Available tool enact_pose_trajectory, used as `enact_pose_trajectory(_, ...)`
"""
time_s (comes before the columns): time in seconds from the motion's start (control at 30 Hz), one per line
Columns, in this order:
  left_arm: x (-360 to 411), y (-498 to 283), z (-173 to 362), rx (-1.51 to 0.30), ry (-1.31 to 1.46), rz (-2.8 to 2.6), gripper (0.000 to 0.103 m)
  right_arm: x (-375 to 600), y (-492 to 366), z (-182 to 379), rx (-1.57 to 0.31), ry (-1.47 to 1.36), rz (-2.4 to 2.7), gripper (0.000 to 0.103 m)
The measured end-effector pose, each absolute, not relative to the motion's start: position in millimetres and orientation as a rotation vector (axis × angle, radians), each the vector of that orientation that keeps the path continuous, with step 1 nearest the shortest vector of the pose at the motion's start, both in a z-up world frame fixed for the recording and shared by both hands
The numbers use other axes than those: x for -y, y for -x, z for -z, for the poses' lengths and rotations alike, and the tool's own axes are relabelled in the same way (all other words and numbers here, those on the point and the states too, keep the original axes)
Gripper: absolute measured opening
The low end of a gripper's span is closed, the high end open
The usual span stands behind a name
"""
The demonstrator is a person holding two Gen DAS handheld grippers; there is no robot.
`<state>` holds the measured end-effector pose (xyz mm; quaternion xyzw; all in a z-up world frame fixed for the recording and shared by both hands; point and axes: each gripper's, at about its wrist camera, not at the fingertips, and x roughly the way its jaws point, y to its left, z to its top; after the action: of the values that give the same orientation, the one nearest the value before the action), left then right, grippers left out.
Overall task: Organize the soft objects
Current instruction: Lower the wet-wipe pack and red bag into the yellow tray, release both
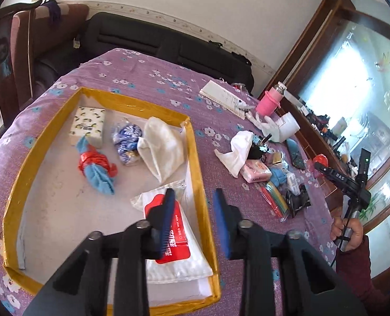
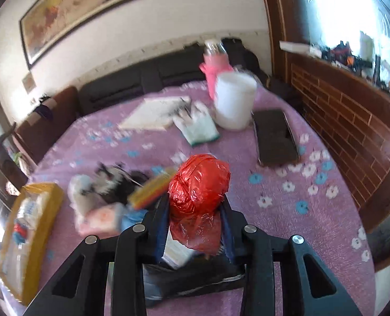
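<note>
Daylight floods in through the window (image 1: 353, 60) at the right of both views, blown out to white glare. The left wrist view is sharp, with soft shadows under the white cloth (image 1: 160, 147). The right wrist view is smeared by motion blur, though the red plastic bag (image 2: 199, 184) stays fairly crisp. Fisheye curvature bends the edges, and the corners go black.

Purple flowered cloth (image 1: 147, 79) over the table, bearing yellow-rimmed tray (image 1: 195, 158), notepad (image 1: 221, 97), pink bottle (image 1: 267, 104), white tub (image 2: 234, 100), dark phone (image 2: 275, 137), clutter pile (image 1: 271, 181).
</note>
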<state>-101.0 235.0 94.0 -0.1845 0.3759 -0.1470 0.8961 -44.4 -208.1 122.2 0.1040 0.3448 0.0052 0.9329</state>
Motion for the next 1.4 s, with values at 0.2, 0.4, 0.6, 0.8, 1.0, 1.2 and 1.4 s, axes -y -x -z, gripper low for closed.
enact_pose_trajectory(0.2,-249,102,-83,-0.824,0.406,0.290,0.023,166,61,-156,-0.639,-0.197,-0.134,0.037)
enact_pose_trajectory(0.4,-231,86,-59,-0.896,0.366,0.247,0.082,105,74,-156,-0.677,-0.148,-0.304,0.037)
enact_pose_trajectory(0.6,-198,59,-30,-1.011,0.218,0.222,0.043,47,82,-147,-0.730,-0.076,-0.429,0.037)
enact_pose_trajectory(0.8,-224,43,-37,-1.010,0.207,0.088,0.046,-4,78,-140,-0.774,-0.027,-0.532,0.038)
enact_pose_trajectory(1.0,-267,32,-33,-1.001,0.394,0.081,0.065,-70,54,-116,-0.860,0.022,-0.609,0.038)
enact_pose_trajectory(1.2,-302,72,-47,-0.884,0.513,0.096,0.076,-112,38,-99,-0.905,0.100,-0.629,0.038)
enact_pose_trajectory(1.4,-326,97,-53,-0.837,0.591,0.094,0.078,-145,23,-76,-0.956,0.161,-0.620,0.055)
